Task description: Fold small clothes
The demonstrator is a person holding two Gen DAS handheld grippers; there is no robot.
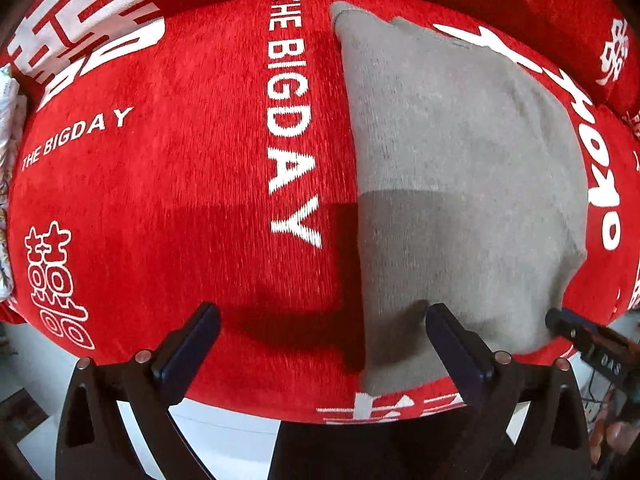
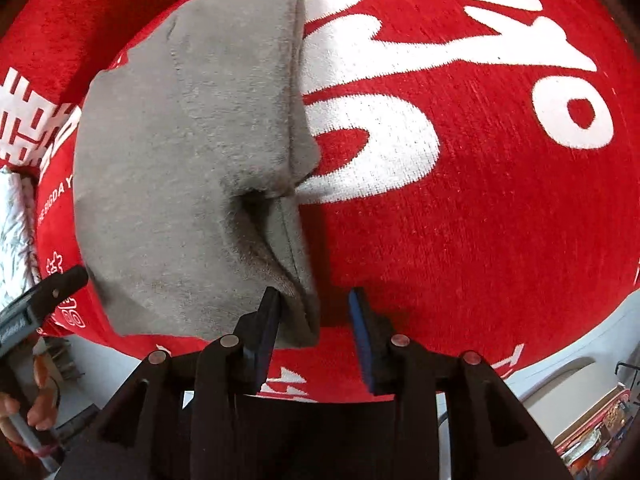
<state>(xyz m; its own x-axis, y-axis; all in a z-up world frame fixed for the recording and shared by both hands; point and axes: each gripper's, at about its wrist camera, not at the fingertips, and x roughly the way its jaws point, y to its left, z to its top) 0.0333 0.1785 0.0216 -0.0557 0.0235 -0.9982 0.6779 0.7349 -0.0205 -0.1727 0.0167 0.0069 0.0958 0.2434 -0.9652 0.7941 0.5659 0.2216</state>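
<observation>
Grey garment (image 1: 460, 168), folded on the red printed cloth (image 1: 160, 200): left gripper (image 1: 320, 344) wide open, right gripper (image 2: 314, 320) open astride its near corner, seemingly ready to close for another fold.

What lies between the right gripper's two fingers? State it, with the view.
The near corner of the grey garment sits in the open right gripper, over the red blanket; right wrist view.

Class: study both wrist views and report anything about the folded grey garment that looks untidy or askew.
The grey garment lies folded on the red cover, but its near right edge gapes: layers bulge apart into a pucker beside the open right claw. Otherwise it lies flat.
</observation>
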